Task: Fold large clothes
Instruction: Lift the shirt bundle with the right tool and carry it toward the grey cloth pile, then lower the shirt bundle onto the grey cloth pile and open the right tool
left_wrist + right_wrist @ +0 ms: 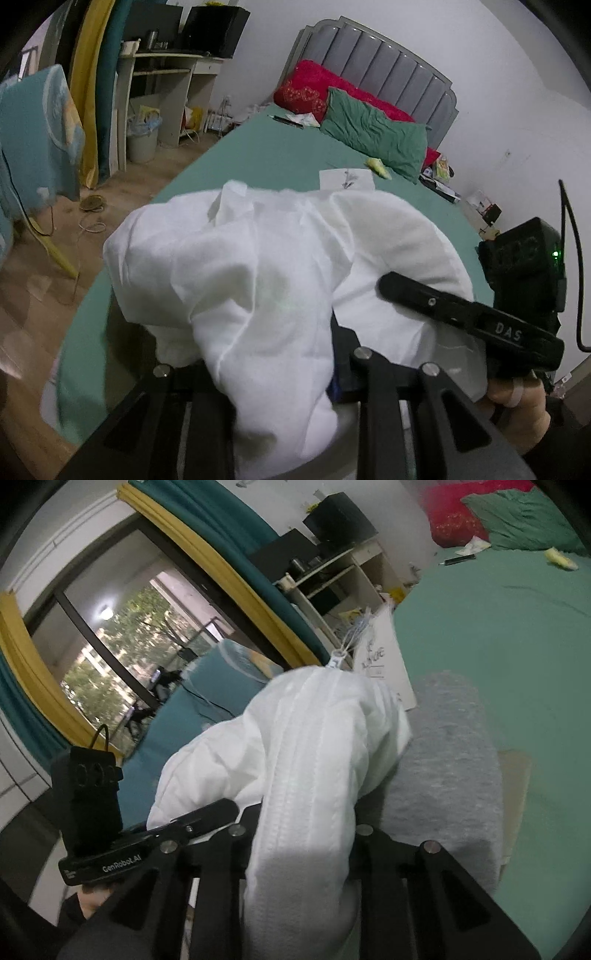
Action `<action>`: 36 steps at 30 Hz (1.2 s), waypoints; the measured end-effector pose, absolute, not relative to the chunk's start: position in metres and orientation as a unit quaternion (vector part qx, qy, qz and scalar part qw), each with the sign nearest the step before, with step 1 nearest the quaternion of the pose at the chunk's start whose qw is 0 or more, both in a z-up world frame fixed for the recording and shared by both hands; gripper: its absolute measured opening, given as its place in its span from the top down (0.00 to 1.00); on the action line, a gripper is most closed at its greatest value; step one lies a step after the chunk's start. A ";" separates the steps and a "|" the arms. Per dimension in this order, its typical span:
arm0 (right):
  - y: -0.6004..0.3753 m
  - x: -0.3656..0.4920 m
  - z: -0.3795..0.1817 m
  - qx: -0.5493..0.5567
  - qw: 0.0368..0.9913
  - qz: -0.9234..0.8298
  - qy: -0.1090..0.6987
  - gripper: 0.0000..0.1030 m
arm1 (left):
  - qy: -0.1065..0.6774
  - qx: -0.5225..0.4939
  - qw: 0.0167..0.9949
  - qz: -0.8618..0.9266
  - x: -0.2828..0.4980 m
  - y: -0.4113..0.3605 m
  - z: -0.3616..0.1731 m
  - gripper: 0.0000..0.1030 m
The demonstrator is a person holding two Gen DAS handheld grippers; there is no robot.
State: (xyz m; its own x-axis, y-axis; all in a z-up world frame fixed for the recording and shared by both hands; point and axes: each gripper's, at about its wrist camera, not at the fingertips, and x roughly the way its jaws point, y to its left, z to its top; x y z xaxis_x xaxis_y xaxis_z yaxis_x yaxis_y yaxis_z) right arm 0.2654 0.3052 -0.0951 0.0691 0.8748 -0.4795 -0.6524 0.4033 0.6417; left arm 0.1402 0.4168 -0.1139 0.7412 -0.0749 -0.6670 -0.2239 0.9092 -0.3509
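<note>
A large white garment (pixel 236 273) hangs bunched over the green bed (pixel 266 158). My left gripper (pixel 273 354) is shut on its cloth, which drapes over and hides the fingertips. My right gripper (pixel 443 310) shows at the right of the left wrist view, beside the same garment. In the right wrist view my right gripper (pixel 303 834) is shut on the white garment (pixel 306 760) along its zipper strip, lifted above the bed (pixel 498 635). My left gripper (pixel 199 816) shows at the lower left there. A grey cloth (pixel 447 760) lies under the garment.
A green pillow (pixel 373 129) and red pillow (pixel 310 85) lie at the grey headboard (pixel 384 62). A white paper (pixel 345 179) and small items lie on the bed. A desk (pixel 166 92), bin (pixel 142 136) and curtains (pixel 92 74) stand left. A window (pixel 122 638) is beyond.
</note>
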 end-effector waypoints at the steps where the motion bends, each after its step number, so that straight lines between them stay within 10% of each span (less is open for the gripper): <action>1: 0.306 0.271 -0.096 0.129 0.719 0.530 0.431 0.78 | 0.357 -0.211 0.909 0.041 0.141 0.417 -0.117 0.76; 8: 0.294 0.283 -0.108 0.163 0.694 0.543 0.444 0.76 | 0.359 -0.204 0.910 0.043 0.137 0.411 -0.110 0.69; 13: 0.292 0.283 -0.109 0.168 0.693 0.540 0.447 0.66 | 0.388 -0.196 0.896 0.088 0.139 0.410 -0.117 0.25; 28: 0.254 0.262 -0.085 0.148 0.716 0.510 0.454 0.10 | 0.347 -0.171 0.907 0.164 0.079 0.392 -0.067 0.13; 36: 0.197 0.249 -0.067 0.133 0.735 0.487 0.453 0.07 | 0.327 -0.140 0.920 0.165 0.054 0.344 -0.040 0.13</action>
State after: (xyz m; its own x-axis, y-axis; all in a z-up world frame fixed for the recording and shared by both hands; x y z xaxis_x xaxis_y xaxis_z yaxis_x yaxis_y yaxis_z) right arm 0.2491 0.1973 -0.0665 0.1154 0.8360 -0.5365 -0.5960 0.4903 0.6359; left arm 0.0540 0.3436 -0.0401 0.7317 0.2126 -0.6476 -0.3958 0.9061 -0.1496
